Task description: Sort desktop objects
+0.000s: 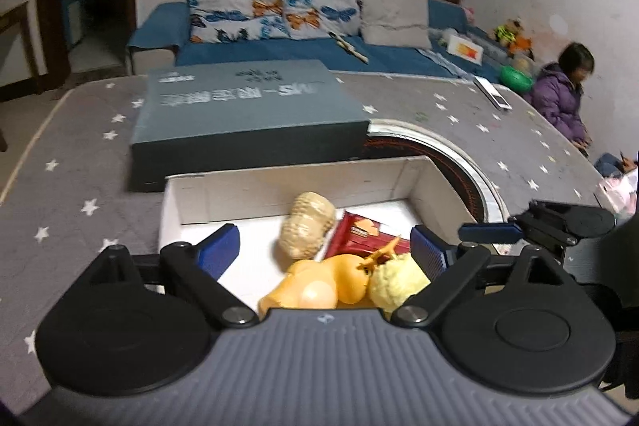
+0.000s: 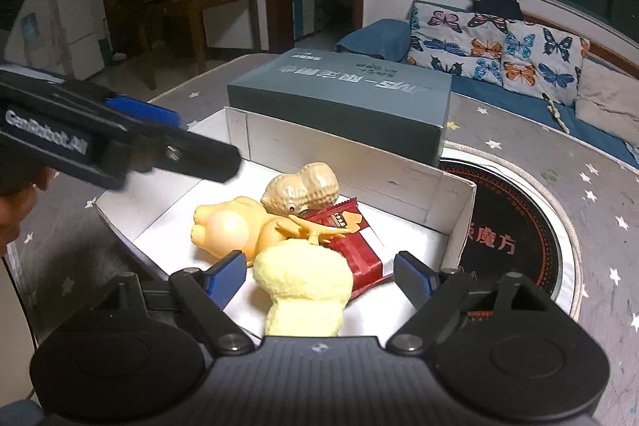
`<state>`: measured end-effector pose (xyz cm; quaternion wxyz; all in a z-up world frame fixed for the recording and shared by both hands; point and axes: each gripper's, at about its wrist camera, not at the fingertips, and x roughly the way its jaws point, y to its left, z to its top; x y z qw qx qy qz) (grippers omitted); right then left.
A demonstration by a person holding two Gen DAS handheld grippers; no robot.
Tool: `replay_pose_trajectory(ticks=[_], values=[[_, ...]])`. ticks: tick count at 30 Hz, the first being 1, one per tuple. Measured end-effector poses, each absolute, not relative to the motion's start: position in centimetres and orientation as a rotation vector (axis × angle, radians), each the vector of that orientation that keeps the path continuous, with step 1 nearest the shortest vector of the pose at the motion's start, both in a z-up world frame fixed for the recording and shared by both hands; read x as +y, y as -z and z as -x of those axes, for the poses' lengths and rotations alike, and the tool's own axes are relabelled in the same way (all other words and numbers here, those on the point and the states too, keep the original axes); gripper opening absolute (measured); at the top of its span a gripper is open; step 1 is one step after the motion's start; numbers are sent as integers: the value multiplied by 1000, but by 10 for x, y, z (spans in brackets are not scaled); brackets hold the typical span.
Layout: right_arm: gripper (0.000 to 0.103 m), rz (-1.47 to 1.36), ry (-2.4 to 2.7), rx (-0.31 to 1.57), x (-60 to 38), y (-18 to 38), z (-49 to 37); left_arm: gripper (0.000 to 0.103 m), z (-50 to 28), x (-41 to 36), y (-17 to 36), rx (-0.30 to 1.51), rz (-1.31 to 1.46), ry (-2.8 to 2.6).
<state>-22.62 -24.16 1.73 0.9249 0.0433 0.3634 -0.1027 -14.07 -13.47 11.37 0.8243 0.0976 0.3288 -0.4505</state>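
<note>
White cardboard forms the open box [image 1: 419,182] that lies on the grey star-patterned tablecloth [image 1: 72,186], and in the left wrist view the left gripper [image 1: 325,246] hangs above the box's near edge with its blue-padded jaws spread wide and nothing between them. Inside the box, toward its far wall, lies a beige peanut-shaped toy [image 1: 305,228], beside it on the right a red snack packet [image 1: 359,234], and nearer to the camera an orange rubber toy [image 1: 319,286] that touches a pale yellow plush toy [image 1: 397,284]; a small orange figure [image 1: 379,254] lies on top of these two. Behind the box, touching its far wall, stands a closed grey-blue box [image 1: 247,122] with light lettering. The right gripper [image 1: 491,232] shows just to the right of the white box. In the right wrist view the right gripper [image 2: 319,270] is also spread open and holds nothing, and the yellow plush toy [image 2: 303,290] lies between its fingers inside the white box [image 2: 459,218]. The left gripper [image 2: 131,142] reaches over the left part of the box; whether it is open I cannot tell from here
</note>
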Motion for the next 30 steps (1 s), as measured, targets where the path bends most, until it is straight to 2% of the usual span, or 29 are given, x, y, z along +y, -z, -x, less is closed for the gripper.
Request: replay_pose_trajectory(ticks=[1,10,30], values=[[86,-96,212,741,-241,-18,227,103,141,-131,-115,687,-204,941],[91,-116,232,705,-234,-22,232,103,146,-106,-120,633,-185,852],[92,-162,251,680,-239,-22,235,103,149,-95,-117,670,-215,747]])
